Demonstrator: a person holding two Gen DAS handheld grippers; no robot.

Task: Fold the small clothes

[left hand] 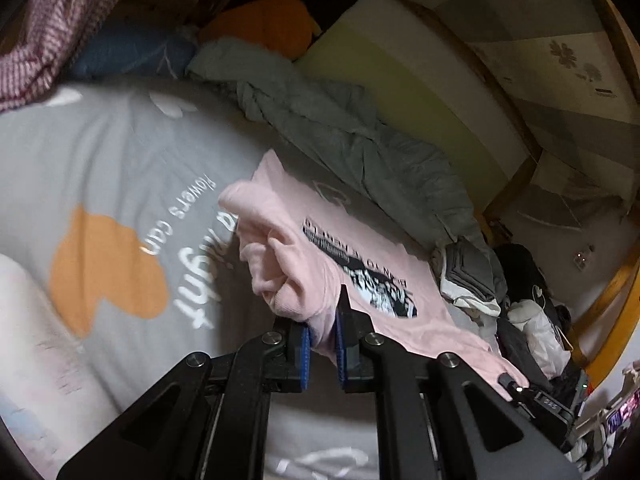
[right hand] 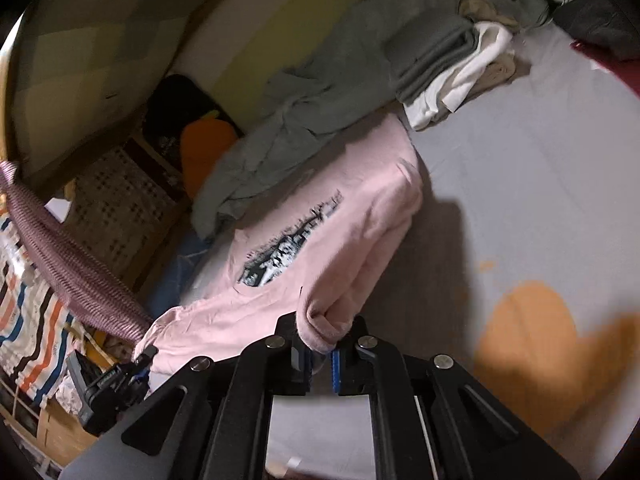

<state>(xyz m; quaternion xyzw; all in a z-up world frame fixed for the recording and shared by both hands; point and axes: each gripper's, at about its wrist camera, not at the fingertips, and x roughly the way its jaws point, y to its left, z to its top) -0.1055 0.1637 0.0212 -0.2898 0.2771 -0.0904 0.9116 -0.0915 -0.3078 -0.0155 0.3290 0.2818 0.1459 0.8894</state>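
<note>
A pink T-shirt [left hand: 320, 264] with a black and white print lies across the grey bedsheet [left hand: 120, 160]. My left gripper [left hand: 323, 332] is shut on a bunched corner of it, the cloth pinched between the blue pads and lifted off the bed. In the right wrist view the same pink T-shirt [right hand: 320, 248] stretches away toward the wall, and my right gripper [right hand: 320, 354] is shut on a rolled fold of its near edge. The other gripper [right hand: 116, 380] shows at the lower left, at the shirt's far corner. The shirt hangs between the two grips.
A crumpled grey blanket [left hand: 352, 136] lies along the wall behind the shirt. Folded grey and white clothes [right hand: 452, 64] are stacked at the bed's far end. An orange cushion [left hand: 268, 24] and a blue cloth [left hand: 132, 52] sit near the head. A purple knit fabric [right hand: 68, 264] hangs at the left.
</note>
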